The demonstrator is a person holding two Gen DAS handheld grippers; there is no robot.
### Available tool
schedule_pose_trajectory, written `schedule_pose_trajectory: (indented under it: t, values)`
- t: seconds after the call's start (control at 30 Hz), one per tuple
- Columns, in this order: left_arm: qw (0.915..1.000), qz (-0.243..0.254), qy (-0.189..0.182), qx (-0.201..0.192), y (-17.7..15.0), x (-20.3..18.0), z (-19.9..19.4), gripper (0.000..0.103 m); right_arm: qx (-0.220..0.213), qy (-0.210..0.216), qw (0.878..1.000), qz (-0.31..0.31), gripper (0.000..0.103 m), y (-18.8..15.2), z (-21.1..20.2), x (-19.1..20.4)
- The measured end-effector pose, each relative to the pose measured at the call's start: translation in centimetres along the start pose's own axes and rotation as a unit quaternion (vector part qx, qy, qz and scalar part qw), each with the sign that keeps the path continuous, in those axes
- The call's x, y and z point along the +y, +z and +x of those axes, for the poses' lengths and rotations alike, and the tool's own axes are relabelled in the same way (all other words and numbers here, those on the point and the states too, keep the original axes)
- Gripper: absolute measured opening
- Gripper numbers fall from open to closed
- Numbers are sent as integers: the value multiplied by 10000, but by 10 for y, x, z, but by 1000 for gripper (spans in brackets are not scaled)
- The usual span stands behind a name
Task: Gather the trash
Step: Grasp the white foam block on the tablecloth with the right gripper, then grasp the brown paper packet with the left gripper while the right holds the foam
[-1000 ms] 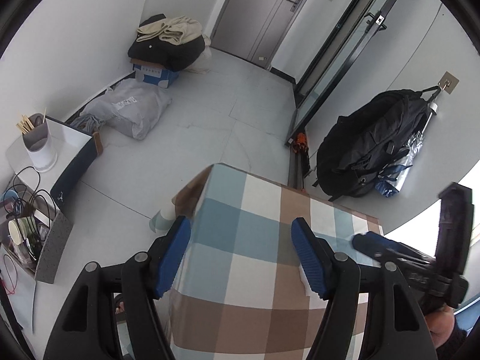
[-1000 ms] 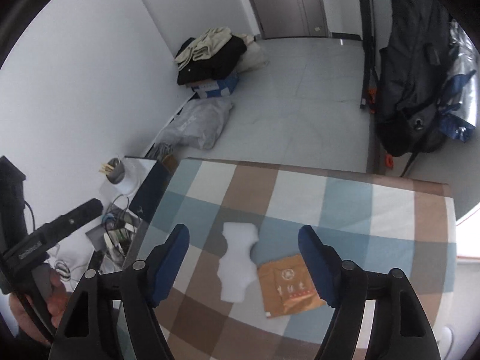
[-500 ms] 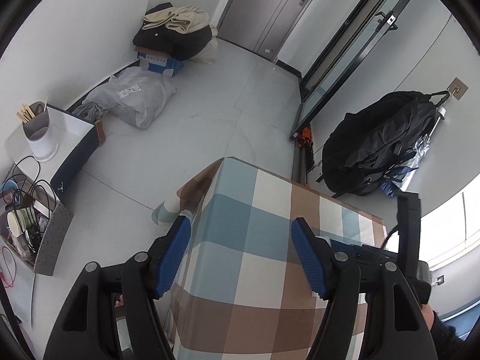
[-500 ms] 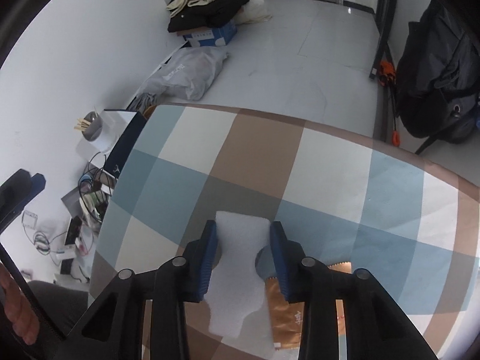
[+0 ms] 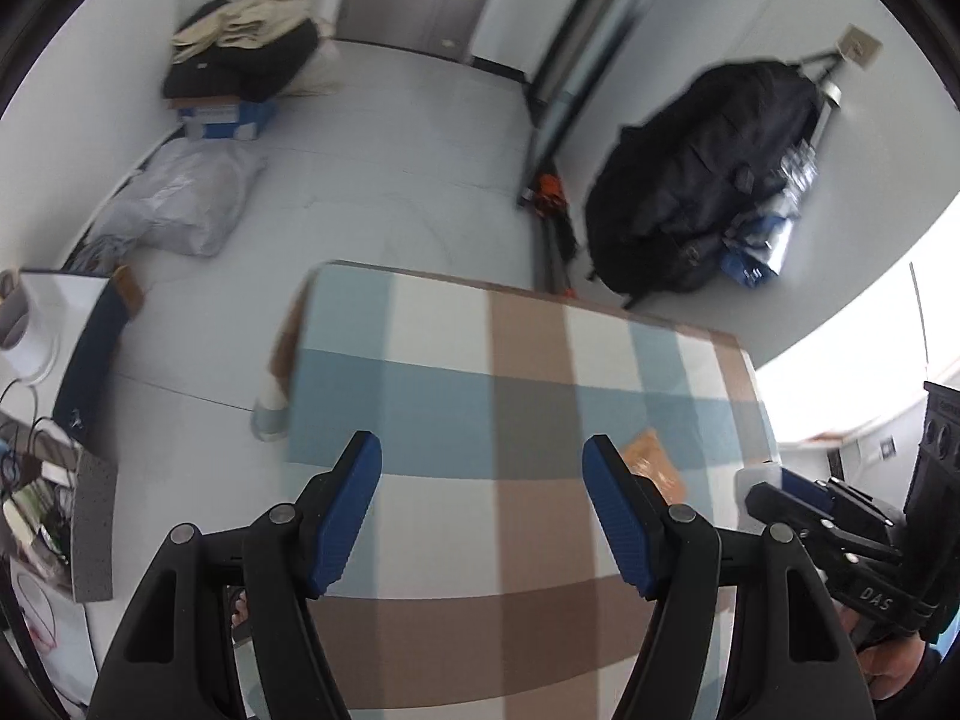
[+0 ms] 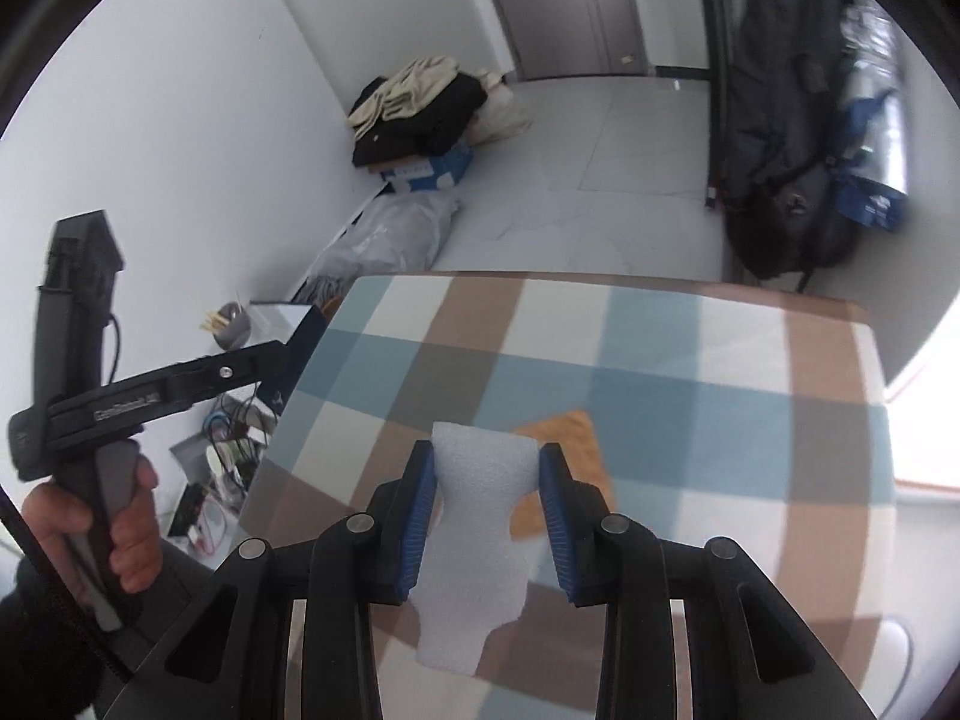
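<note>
A table draped in a blue, brown and white checked cloth (image 6: 660, 360) is filling the foreground. The right gripper (image 6: 487, 516) is clamping a white foam packing piece (image 6: 477, 540), apparently lifted; an orange-brown paper packet (image 6: 570, 438) is lying at 1 o'clock. The left gripper (image 5: 482, 516) is hovering, jaws apart. Judged step: carrying off the foam; the packet comes next.

Two black plastic grippers (image 5: 482, 510) (image 6: 487, 507): ribbed blue finger pads (image 5: 345, 513), silver pivot screws; bare-skinned hand (image 6: 114, 531), dark sleeve.
</note>
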State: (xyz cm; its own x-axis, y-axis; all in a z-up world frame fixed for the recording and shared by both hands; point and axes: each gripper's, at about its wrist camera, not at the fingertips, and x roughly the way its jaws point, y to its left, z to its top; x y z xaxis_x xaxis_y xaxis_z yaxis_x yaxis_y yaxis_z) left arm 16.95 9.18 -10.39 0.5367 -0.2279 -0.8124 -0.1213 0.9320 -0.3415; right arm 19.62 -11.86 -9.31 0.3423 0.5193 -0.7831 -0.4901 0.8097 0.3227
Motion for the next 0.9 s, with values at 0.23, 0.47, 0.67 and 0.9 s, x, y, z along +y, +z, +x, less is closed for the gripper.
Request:
schedule_pose_trajectory:
  t: [0.23, 0.47, 0.67, 0.9]
  values:
    - [9916, 1050, -298, 689, -3, -54, 34, 66, -454, -85, 9967, 664, 33, -36, -55, -43]
    - [9753, 1770, -146, 1313, -9, -95, 78, 66, -678, -93, 9902, 1216, 33, -68, -94, -78]
    - [9578, 2355, -112, 1647, -17, -113, 95, 66, -745, -124, 9879, 1352, 33, -80, -111, -96]
    - [9337, 3078, 134, 1826, -28, -122, 94, 66, -856, -50, 9862, 1416, 33, -90, -120, -105]
